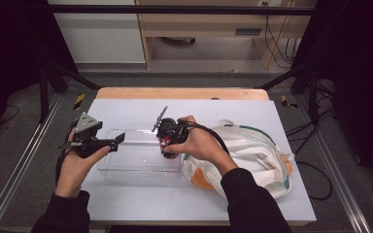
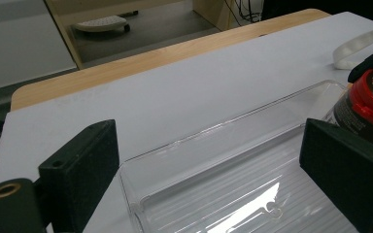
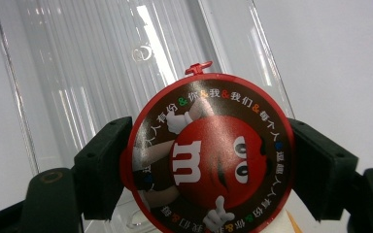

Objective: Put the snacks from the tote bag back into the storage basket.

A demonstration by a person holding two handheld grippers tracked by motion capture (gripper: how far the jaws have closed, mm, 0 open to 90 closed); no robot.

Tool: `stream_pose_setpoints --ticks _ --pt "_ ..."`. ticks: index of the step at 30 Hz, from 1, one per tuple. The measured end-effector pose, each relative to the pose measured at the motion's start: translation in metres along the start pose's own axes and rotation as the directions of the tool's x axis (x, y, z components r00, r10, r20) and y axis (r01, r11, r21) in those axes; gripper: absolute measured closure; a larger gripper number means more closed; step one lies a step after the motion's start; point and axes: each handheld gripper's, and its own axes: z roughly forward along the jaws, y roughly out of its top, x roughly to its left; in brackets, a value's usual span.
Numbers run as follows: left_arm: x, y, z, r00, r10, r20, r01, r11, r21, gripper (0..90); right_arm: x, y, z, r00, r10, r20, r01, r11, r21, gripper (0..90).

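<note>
Right gripper point(image 3: 209, 170): clamped on the candy tub point(image 3: 209, 160), one black jaw pressed to each side of the round red lid; seen in the high view point(image 1: 167, 141) over the right end of the clear tray.
Candy tub: held above the tray's right end, lid facing the right gripper view, red cartoon face and ring of printed characters on top; red rim and dark label at the right edge of the left gripper view point(image 2: 369, 104).
Left gripper point(image 2: 218, 179): jaws spread wide, nothing between them, poised at the tray's left end point(image 1: 102, 143).
Clear tray point(image 1: 141, 167): ribbed floor, lying on the white table point(image 1: 126, 109).
Cloth bag point(image 1: 257, 155): crumpled on the table just right of the tray, pale strap curling toward the far edge.
</note>
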Motion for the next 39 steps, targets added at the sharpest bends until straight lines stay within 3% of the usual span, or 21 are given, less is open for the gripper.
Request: stream_pose_setpoints --ticks 39 --pt "-0.002 -0.001 0.003 0.9999 0.009 0.009 -0.009 0.9999 0.015 7.3 0.008 -0.005 0.03 0.9997 -0.024 -0.008 0.025 0.9973 0.069 24.4"
